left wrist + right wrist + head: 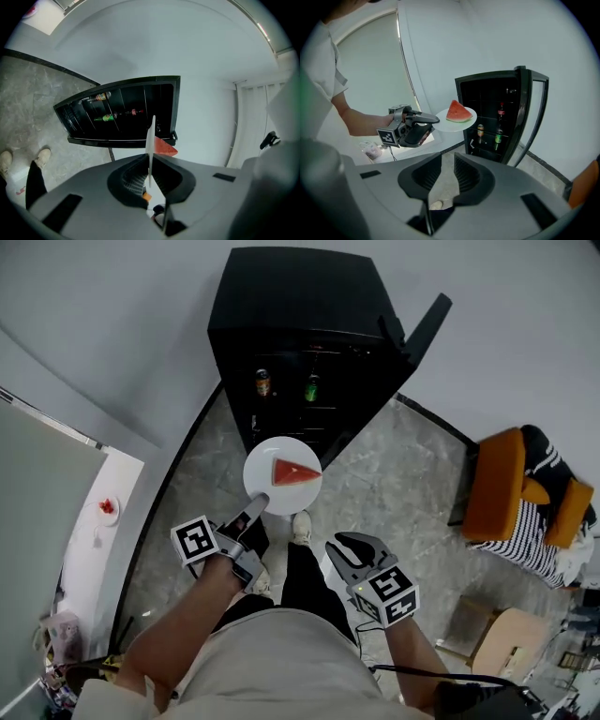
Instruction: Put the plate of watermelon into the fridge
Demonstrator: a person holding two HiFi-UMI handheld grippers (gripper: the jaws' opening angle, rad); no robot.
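No words can be read anywhere. The drinks in the fridge (291, 296) have labels, but they are too small to read. Each gripper has a cube with black and white square marks on it.

The plate (265, 463) is round and white. One slice of watermelon (295, 472) sits on it. The slice is a red triangle with a thin green edge. The left gripper (258, 505) holds the plate by its rim, and its fingers (136, 176) are pressed together on the thin white edge. The plate is up in the air, flat, just in front of the open fridge. It is not inside.

The fridge is black and small. Its door (427, 329) hangs open to the right. Inside, on the shelves, there is a brown can (262, 382) and a green can (312, 388). The right gripper view also shows a bottle with a red top (501, 111) on a higher shelf.

The right gripper (352, 542) holds nothing. Its fingers (466, 173) are a little way apart, and the grey floor (394, 484) and a shoe (436, 205) show through the gap.
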